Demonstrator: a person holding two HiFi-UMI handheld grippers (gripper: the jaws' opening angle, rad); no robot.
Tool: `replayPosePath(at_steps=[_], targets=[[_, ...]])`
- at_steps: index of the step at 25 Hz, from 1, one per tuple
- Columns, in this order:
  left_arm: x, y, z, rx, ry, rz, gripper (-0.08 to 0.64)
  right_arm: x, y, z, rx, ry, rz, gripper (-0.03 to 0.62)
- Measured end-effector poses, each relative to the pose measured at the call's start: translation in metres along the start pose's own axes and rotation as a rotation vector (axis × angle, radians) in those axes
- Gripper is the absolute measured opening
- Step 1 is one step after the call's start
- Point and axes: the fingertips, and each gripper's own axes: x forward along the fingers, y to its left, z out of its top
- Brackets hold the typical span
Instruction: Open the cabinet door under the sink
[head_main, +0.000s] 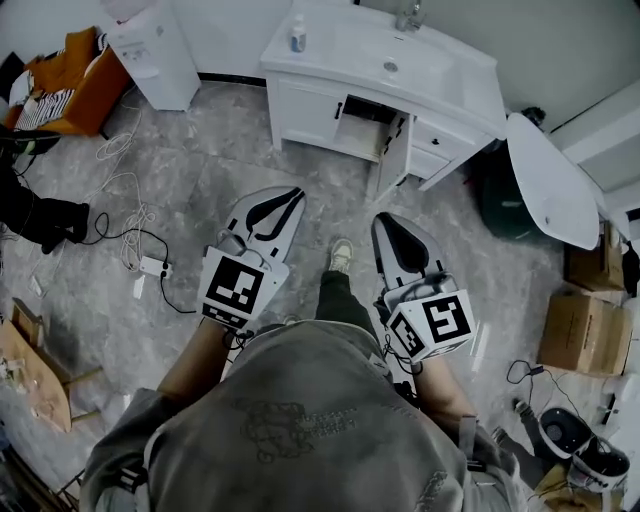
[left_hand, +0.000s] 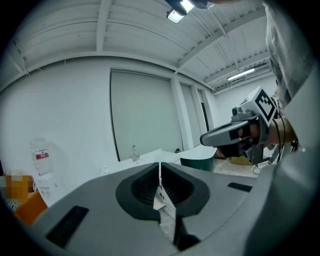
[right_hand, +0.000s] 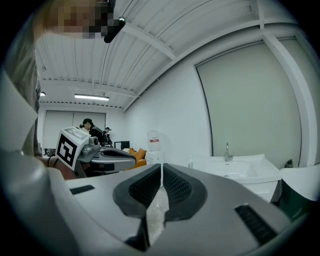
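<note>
1. A person stands on the grey floor (head_main: 200, 150), well apart from the white cabinet (head_main: 305, 108), whose sink (head_main: 385, 62) sits against the far wall.
2. The cabinet door (head_main: 393, 155) below the basin hangs swung outward, edge toward the camera, baring a dark opening beside it. On that showing, the opening job looks done.
3. The left gripper (left_hand: 160, 169) is clamped fully together, with nothing between its pads.
4. The right gripper (right_hand: 161, 170) is likewise closed and empty.
5. Both point roughly level toward the cabinet, side by side at waist height. This is likely a resting carry, since nothing within reach needs gripping.
</note>
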Motion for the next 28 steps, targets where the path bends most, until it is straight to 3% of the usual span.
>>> replayPosePath(at_steps=[14, 22, 28], targets=[[0.164, 0.058, -0.003, -0.015, 0.086, -0.005, 0.025, 0.113, -0.14, -0.011, 0.075, 0.09, 0.046, 0.034], [0.25, 0.101, -0.014, -0.017, 0.181, 0.038, 0.025, 0.184, -0.222, -0.016, 0.111, 0.136, 0.087, 0.034], [0.288, 0.128, -0.019, -0.044, 0.198, 0.095, 0.025, 0.224, -0.262, -0.02, 0.131, 0.149, 0.108, 0.034]])
